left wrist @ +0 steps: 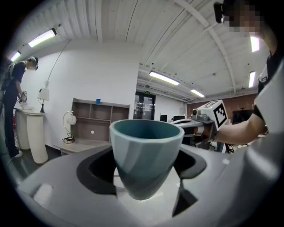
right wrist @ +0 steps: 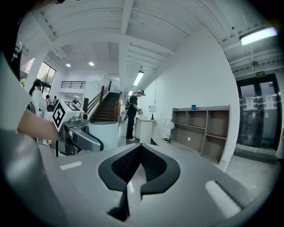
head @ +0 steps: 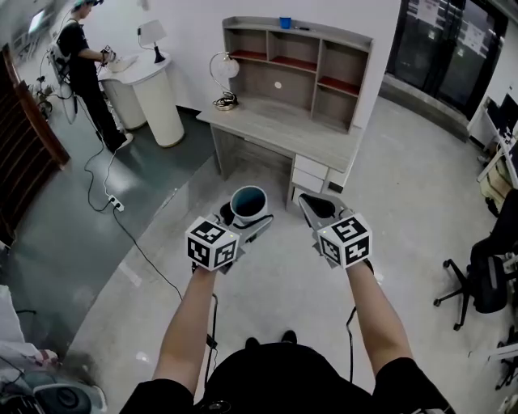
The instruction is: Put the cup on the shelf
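A pale teal cup stands upright between the jaws of my left gripper, which is shut on it; in the left gripper view the cup fills the middle. My right gripper hangs beside it, shut with nothing in it, its dark pads meeting at the tips. The same cup shows at the left of the right gripper view. Both grippers hover above the floor, a short way in front of the grey desk with its shelf unit. The shelf unit lies straight ahead of the left gripper.
A small blue cup sits on top of the shelf unit, a round lamp on the desk. A person stands at a white counter at far left. A cable runs over the floor. An office chair is at right.
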A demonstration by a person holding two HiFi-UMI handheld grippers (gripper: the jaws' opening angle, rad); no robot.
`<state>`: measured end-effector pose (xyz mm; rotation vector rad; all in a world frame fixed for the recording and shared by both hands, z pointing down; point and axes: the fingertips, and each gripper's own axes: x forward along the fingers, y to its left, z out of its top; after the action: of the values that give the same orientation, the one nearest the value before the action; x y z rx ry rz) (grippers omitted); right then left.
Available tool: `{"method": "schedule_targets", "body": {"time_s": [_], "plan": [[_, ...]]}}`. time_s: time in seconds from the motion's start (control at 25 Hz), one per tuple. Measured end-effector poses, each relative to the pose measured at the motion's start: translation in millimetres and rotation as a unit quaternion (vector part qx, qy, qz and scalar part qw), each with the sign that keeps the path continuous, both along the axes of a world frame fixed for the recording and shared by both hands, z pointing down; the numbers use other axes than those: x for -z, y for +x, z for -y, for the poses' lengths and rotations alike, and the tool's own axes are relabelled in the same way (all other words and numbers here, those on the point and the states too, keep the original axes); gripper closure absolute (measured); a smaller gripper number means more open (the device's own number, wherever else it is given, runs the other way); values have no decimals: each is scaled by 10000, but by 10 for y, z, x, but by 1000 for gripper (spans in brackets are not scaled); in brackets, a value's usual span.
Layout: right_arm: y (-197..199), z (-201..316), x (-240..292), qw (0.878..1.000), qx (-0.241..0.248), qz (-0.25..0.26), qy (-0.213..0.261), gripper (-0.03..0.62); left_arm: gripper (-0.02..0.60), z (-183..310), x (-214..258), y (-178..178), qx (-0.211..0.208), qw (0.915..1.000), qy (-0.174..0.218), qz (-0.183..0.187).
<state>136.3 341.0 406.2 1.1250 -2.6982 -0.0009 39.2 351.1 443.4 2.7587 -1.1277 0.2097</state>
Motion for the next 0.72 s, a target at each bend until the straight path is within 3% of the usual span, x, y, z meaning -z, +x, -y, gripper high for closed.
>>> {"method": "schedule_targets", "body": {"time_s": [0.72], "plan": [[59,-8,0,10000,26,86,-32,583,213,-6,39,90,9,10000,39,-27]]}}
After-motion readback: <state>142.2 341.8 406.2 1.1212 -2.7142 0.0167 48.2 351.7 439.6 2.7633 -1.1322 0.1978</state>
